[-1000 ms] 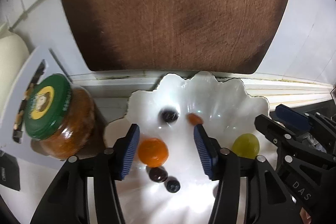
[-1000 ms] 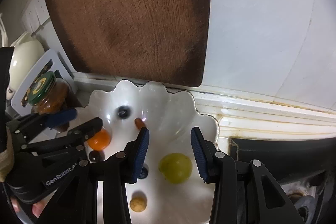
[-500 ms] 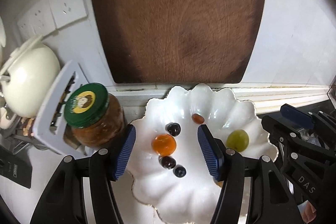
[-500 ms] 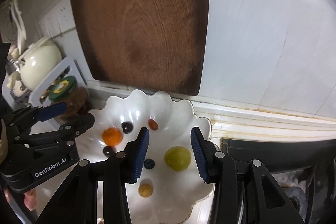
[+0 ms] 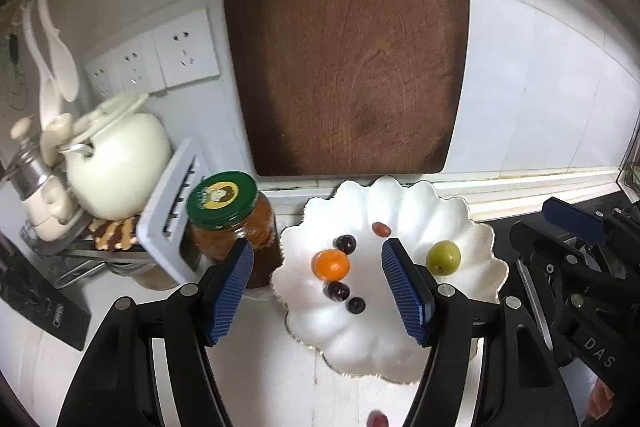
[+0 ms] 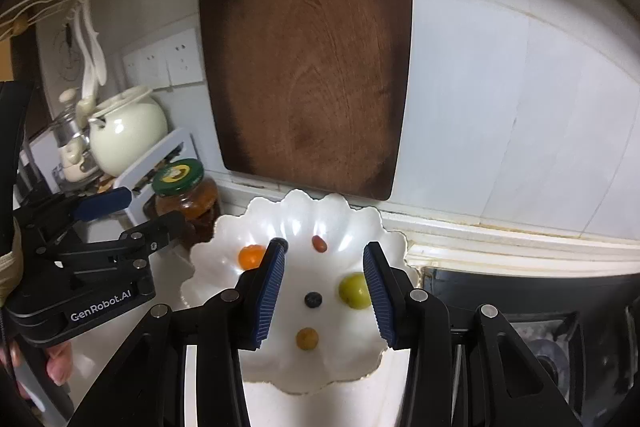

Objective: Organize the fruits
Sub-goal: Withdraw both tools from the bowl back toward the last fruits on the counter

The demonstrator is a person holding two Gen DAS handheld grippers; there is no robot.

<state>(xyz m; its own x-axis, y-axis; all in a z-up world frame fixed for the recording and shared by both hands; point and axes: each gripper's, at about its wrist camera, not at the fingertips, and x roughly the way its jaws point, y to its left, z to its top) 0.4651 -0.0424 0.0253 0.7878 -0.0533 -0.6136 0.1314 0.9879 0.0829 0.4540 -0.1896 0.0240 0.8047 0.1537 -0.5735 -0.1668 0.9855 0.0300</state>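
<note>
White scalloped plate (image 5: pixel 472 239) sits on the white counter (image 5: pixel 280 367) against the far wall ledge, fruits lying loose in it. Orange citrus (image 5: pixel 331 263) left of centre, dark grape (image 5: pixel 345 243) touching its far side, second dark grape (image 5: pixel 338 291) just at its near side, blueberry (image 5: pixel 355 305) beside that one. Small reddish-brown fruit (image 5: pixel 381 229) toward the far rim, apart from the rest. Green round fruit (image 5: pixel 443 257) on the right side of the plate. Small yellow-brown fruit (image 6: pixel 307 338) near the near rim, seen in the right wrist view only. Another reddish piece (image 5: pixel 378 419) lies on the counter nearer than the plate, half cut off, can't tell what it is. Left gripper (image 5: pixel 318 289) hangs above the plate's left part, jaws opening, nothing between the pads. Right gripper (image 6: pixel 323 293) hangs above the plate's right part, jaws at a narrower gap, empty, pads touching no fruit. Jar with green lid (image 5: pixel 232 223) stands just left of the plate. White slotted rack (image 5: pixel 172 223) left of the jar, cream teapot (image 5: pixel 120 163) further left. Dark wooden cutting board (image 5: pixel 348 47) leans upright on the wall behind the plate. Wall sockets (image 5: pixel 160 59) left of the board. Black stovetop (image 6: pixel 540 299) right of the plate.
</note>
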